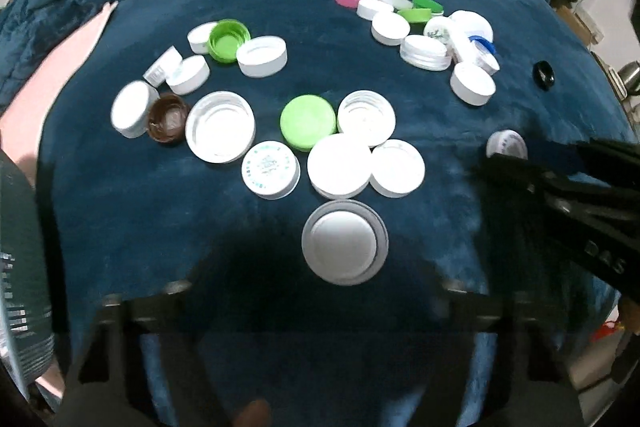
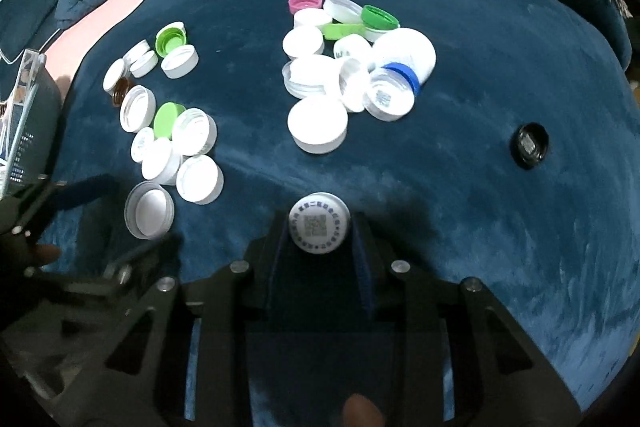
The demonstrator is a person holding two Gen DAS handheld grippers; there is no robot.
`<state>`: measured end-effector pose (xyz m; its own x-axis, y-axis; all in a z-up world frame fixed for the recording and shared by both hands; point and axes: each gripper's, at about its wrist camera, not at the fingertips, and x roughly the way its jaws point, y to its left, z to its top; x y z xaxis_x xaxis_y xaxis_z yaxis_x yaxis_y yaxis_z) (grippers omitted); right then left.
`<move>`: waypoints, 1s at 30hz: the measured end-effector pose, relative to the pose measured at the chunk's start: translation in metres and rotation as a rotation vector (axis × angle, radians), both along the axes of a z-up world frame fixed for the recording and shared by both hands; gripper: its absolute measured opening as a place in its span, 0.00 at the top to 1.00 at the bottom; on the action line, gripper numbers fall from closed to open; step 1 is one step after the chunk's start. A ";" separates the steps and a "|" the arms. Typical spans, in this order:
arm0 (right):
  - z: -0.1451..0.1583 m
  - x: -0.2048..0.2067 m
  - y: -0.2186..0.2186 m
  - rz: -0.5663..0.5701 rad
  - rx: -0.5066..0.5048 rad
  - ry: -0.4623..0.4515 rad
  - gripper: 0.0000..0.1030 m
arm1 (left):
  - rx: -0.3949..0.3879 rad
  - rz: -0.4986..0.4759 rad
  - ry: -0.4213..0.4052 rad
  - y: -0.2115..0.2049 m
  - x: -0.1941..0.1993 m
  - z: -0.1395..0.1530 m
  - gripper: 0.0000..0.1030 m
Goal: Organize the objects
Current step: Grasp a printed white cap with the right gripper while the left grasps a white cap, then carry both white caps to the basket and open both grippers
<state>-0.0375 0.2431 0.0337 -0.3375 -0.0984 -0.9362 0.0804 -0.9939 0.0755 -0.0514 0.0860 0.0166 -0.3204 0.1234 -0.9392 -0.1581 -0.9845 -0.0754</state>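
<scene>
Right gripper (image 2: pixel 320 233): I read it as clamped on the small white printed cap (image 2: pixel 319 227); both dark fingers pressed the cap's sides, low centre of the right wrist frame.
Printed cap, position: it sat directly ahead of the tool, between the fingertips, on the teal velvet cloth (image 2: pixel 480 187), apart from both piles.
Printed cap, orientation: flat, printed top facing the camera. Round, so I found no long axis; grip angle looked free.
Left gripper (image 1: pixel 344 291): its fingers were lost in dark blur at the lower edge of its own frame. The clear-rimmed white lid (image 1: pixel 345 242) lay just above them, lower centre. I could not tell whether the pads touched it.
Clear-rimmed lid, orientation: flat on the cloth, round, no long axis.
Key relation: the left pile (image 2: pixel 176 131) lay at left of the right wrist frame, the right pile (image 2: pixel 348 67) above centre. I judged the right pile to be straight ahead of the held cap.
Nearer hand: the right for the right pile; the left for the lid and left pile.
Stray: a black cap (image 2: pixel 531 145) lay alone at right, nearer the right hand.
</scene>
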 end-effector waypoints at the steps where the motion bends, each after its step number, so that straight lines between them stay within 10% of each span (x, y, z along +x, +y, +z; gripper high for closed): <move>1: 0.001 0.002 0.001 -0.001 -0.005 -0.002 0.69 | 0.013 0.005 -0.005 -0.001 -0.001 -0.001 0.60; 19: 0.043 0.018 -0.052 0.085 -0.042 0.064 0.69 | 0.058 0.135 0.090 -0.076 0.025 0.059 0.60; 30: 0.113 0.014 -0.176 0.283 -0.168 0.162 0.69 | 0.116 0.385 0.233 -0.228 0.054 0.149 0.60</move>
<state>-0.0238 0.0668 0.1468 -0.4174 -0.3567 -0.8358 0.3749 -0.9054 0.1992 0.0028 -0.1421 0.1656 -0.5645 0.0541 -0.8237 0.1913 -0.9621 -0.1942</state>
